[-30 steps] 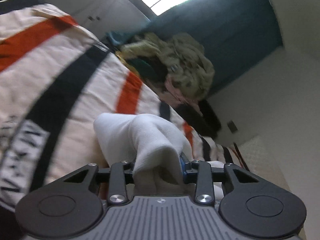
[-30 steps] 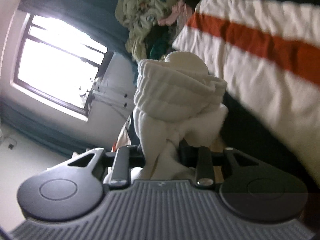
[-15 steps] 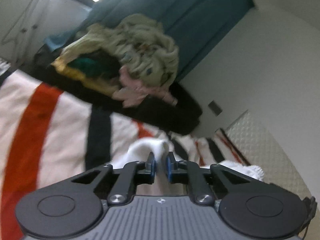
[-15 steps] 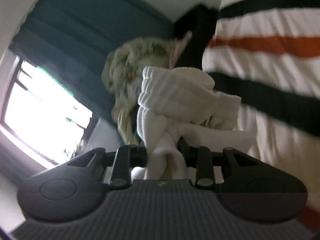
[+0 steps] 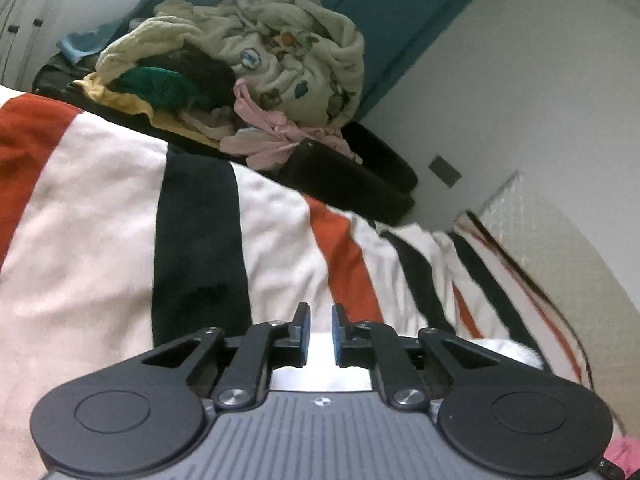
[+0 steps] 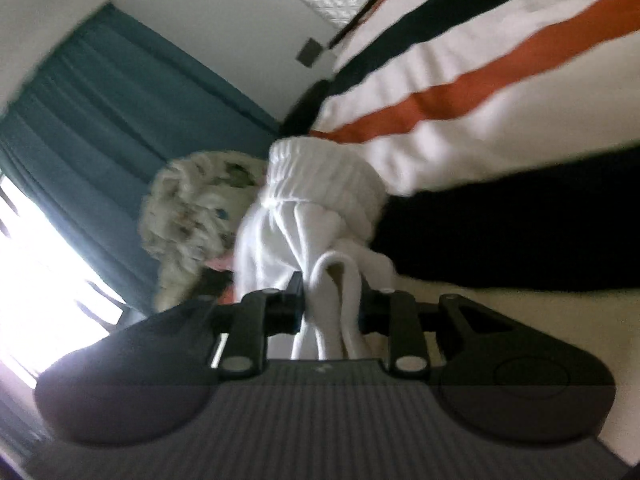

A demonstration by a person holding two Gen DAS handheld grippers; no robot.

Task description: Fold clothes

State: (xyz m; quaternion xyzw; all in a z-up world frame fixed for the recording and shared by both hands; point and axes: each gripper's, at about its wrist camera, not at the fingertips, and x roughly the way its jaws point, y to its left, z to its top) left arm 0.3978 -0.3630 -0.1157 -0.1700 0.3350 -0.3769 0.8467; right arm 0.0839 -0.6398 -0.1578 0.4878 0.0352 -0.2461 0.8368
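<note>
Right gripper [image 6: 330, 300] clamps bunched white socks [image 6: 316, 200], roll sticking out past the fingertips, just above striped blanket [image 6: 500, 92]. Left gripper [image 5: 320, 334] slightly parted, holding nothing. Clothes pile [image 5: 256, 60] far behind.

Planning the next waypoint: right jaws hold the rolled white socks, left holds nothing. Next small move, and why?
Probably lower the right gripper to the striped blanket and open it to set the white sock bundle down. The bundle already looks rolled, cuff folded over, and it hangs in the jaws above the blanket. The left gripper grips nothing, its jaws slightly apart, so it is free to reach the clothes pile.
</note>
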